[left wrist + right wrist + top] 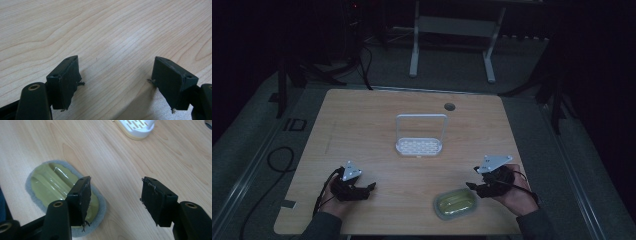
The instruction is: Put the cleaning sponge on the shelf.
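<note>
A light wooden table (362, 120) with visible grain fills the middle of the high view, with a small round grommet hole (449, 106) near its upper right. At the centre of the frame a white perforated tray with a tall wire handle (419, 146) stands on the wood. Toward the lower right lies an oval yellow-green sponge with a grey felt rim (455, 203), flat on the table and well apart from the tray.

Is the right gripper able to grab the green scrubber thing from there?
Probably yes. The right gripper is open, and the green scrubbing pad lies flat right beside it on the wooden table, with nothing between them.
</note>
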{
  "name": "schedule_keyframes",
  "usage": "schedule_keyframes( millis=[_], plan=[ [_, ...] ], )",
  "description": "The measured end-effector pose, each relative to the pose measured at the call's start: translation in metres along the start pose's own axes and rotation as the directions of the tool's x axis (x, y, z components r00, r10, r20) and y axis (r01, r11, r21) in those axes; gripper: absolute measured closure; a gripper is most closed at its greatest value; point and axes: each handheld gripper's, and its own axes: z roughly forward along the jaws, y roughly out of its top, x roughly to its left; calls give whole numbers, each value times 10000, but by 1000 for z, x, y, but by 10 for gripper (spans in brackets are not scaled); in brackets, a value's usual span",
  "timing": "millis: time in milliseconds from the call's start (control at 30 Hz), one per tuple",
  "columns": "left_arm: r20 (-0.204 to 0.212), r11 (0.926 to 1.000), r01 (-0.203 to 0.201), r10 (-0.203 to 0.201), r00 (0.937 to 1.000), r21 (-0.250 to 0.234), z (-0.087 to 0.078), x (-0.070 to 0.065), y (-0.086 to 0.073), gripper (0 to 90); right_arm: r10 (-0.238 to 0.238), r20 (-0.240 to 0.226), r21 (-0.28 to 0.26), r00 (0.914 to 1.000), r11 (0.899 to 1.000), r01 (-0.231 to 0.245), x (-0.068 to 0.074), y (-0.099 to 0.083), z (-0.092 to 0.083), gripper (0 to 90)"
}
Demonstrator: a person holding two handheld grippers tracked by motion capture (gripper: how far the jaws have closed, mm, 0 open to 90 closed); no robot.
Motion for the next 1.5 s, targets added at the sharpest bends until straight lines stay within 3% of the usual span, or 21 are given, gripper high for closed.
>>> schedule_keyframes(
  millis=[367, 600, 1133, 1500],
  plan=[
    [-3, 10000, 4, -4, 10000, -1, 0, 0, 0, 226, -629, -760, 417, 9951, 9969, 662, 4, 4, 7, 438],
    [-3, 10000, 5, -5, 10000, -1, 0, 0, 0, 226, -1084, -1218, 587, 9866, 9915, 1162, 6, 9, 9, 458],
    [-4, 10000, 5, -5, 10000, 0, 0, 0, 0, 226, -1555, -2505, 675, 9555, 9818, 1775, 7, 15, 14, 500],
    [-4, 10000, 5, -5, 10000, 1, 0, 0, 0, 226, -1872, -2973, 600, 9362, 9750, 2140, 7, 17, 20, 486]
  ],
)
